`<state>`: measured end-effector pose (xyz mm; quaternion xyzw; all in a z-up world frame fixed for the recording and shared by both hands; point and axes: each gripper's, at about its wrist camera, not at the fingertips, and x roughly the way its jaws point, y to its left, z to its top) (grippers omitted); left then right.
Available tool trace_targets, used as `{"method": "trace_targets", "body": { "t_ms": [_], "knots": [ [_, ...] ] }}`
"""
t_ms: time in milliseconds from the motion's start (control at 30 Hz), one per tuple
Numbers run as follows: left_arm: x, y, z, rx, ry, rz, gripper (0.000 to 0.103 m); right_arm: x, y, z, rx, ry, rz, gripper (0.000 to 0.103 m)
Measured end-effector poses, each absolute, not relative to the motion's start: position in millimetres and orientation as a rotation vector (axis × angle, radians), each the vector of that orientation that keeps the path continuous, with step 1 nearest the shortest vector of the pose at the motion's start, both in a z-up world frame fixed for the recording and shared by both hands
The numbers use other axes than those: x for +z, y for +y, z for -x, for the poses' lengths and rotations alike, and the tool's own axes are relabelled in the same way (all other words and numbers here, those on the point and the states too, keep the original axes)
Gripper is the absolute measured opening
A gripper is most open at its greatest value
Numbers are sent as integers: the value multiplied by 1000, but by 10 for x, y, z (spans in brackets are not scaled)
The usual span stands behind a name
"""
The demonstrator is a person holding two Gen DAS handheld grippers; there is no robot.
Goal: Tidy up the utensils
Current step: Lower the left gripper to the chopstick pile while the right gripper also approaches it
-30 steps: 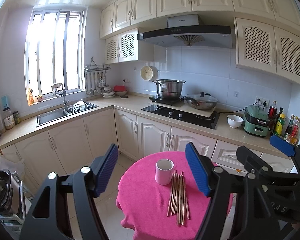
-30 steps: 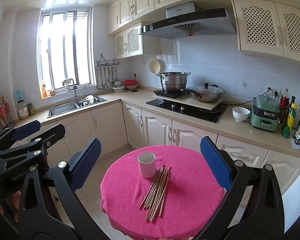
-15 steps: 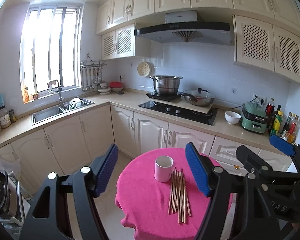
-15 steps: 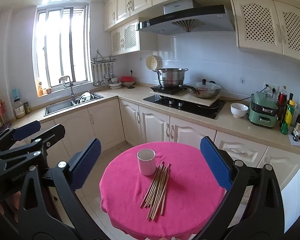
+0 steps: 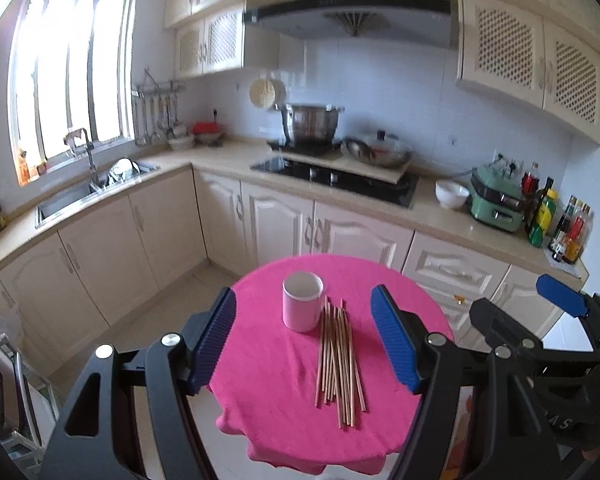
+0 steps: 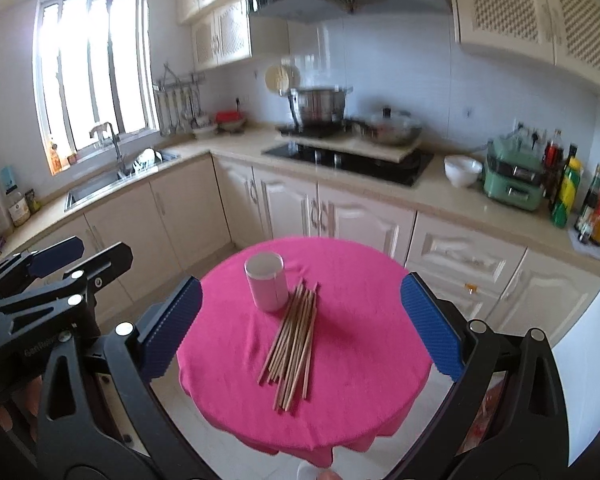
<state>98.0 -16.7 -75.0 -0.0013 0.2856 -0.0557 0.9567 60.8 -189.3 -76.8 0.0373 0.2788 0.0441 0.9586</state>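
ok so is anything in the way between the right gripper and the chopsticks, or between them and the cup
Nothing visible is. The right gripper, open, has only bare pink tablecloth between it and the chopsticks. The cup stands upright right beside their far ends, its mouth uncovered; its inside isn't visible.

Left hand-held gripper [image 5: 304,340] wide open, blue pads [image 5: 214,342] spread far apart, nothing between them. Right hand-held gripper [image 6: 300,320] same deal, wide open and empty, pads [image 6: 430,326] well apart. Both held level side by side, each one poking into the edge of the other's view.
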Motion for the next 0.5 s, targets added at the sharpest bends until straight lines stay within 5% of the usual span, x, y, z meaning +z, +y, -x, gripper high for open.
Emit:
{"method": "trace_targets", "body": {
  "t_ms": [500],
  "knots": [
    [-2063,-634,-2447,-161,1008,-73,69,-2028,-2362,-1993,159,931,-131,97]
  ]
}}
